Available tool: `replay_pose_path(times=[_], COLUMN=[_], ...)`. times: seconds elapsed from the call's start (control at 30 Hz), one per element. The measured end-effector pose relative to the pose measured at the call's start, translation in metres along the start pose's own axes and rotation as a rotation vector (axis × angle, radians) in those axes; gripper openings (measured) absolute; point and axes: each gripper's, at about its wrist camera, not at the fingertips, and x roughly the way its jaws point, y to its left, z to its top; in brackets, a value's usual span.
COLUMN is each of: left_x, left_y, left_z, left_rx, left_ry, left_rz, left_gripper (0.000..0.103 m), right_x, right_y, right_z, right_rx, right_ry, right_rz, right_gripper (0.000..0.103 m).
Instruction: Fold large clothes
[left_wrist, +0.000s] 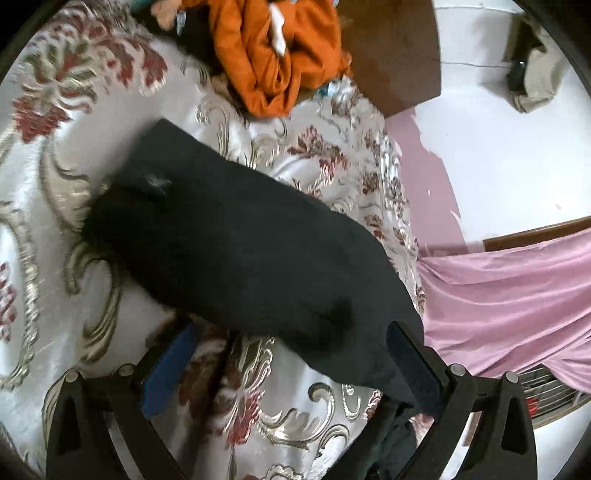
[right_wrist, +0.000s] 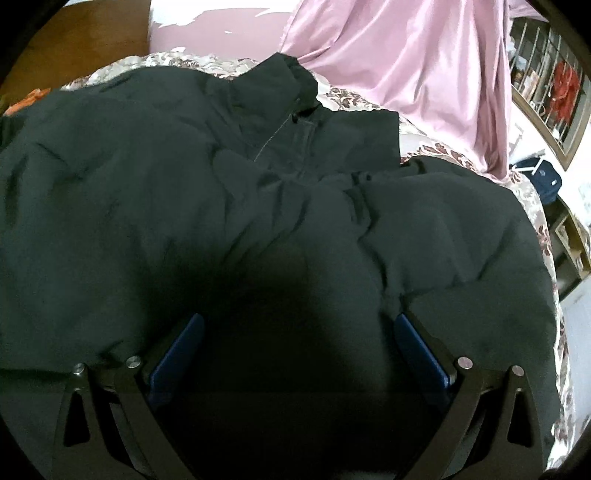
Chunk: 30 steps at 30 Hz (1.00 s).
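On the floral bedspread (left_wrist: 122, 155) sprawls a puffy, creased black jacket (right_wrist: 258, 206), both hand-held grippers spread wide.

**No readable text in either view**

No legible words, numbers, brands or signs. Black jacket (left_wrist: 236, 236) has a small pale mark (left_wrist: 157, 182) on the sleeve, ahead and left of the left gripper (left_wrist: 291, 354); too blurred to tell logo from lettering. In the right wrist view, a dark blue bag (right_wrist: 543, 181) far right of the right gripper (right_wrist: 299, 347) carries small white marks, unreadable. Items on the barred shelf (right_wrist: 554, 92) at upper right are too small and blurred to read.
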Motion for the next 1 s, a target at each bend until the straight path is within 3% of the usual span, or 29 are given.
replay_pose_path(times=[0.2, 0.27, 0.37, 0.47, 0.53, 0.6, 0.67, 0.73, 0.8, 0.9, 1.0], left_x=[0.018, 0.020, 0.023, 0.020, 0.015, 0.014, 0.013, 0.005, -0.006, -0.025, -0.040], left_y=[0.025, 0.040, 0.042, 0.038, 0.039, 0.041, 0.041, 0.036, 0.023, -0.015, -0.055], left_z=[0.019, 0.022, 0.023, 0.023, 0.021, 0.022, 0.025, 0.028, 0.028, 0.023, 0.004], left_rx=[-0.123, -0.223, -0.264, -0.250, -0.261, -0.272, -0.277, -0.242, -0.159, 0.040, 0.265], left_ry=[0.029, -0.006, -0.031, -0.071, -0.113, -0.138, -0.163, -0.205, -0.264, -0.377, -0.484], left_rz=[-0.026, -0.065, -0.082, -0.079, -0.050, -0.018, -0.018, -0.023, -0.024, -0.016, -0.019], left_gripper=[0.103, 0.101, 0.099, 0.074, 0.044, 0.029, 0.023, 0.014, 0.012, 0.010, 0.010], right_x=[-0.055, -0.067, -0.079, -0.085, -0.091, -0.092, -0.087, -0.084, -0.085, -0.106, -0.126], right_y=[-0.001, 0.001, 0.008, 0.016, 0.021, 0.023, 0.026, 0.031, 0.034, 0.032, 0.024], right_z=[-0.006, -0.010, -0.025, -0.039, -0.048, -0.055, -0.058, -0.061, -0.062, -0.062, -0.058], right_rx=[0.064, 0.057, 0.044, 0.021, 0.018, 0.029, 0.015, -0.001, -0.009, 0.010, 0.041], right_ry=[-0.072, -0.079, -0.068, -0.064, -0.074, -0.066, -0.030, -0.005, -0.010, -0.107, -0.182], right_rz=[0.037, 0.070, 0.084, 0.076, 0.051, 0.017, 0.005, -0.003, -0.014, -0.055, -0.025], right_gripper=[0.101, 0.101, 0.101, 0.101, 0.101, 0.101, 0.101, 0.101, 0.101, 0.101, 0.101])
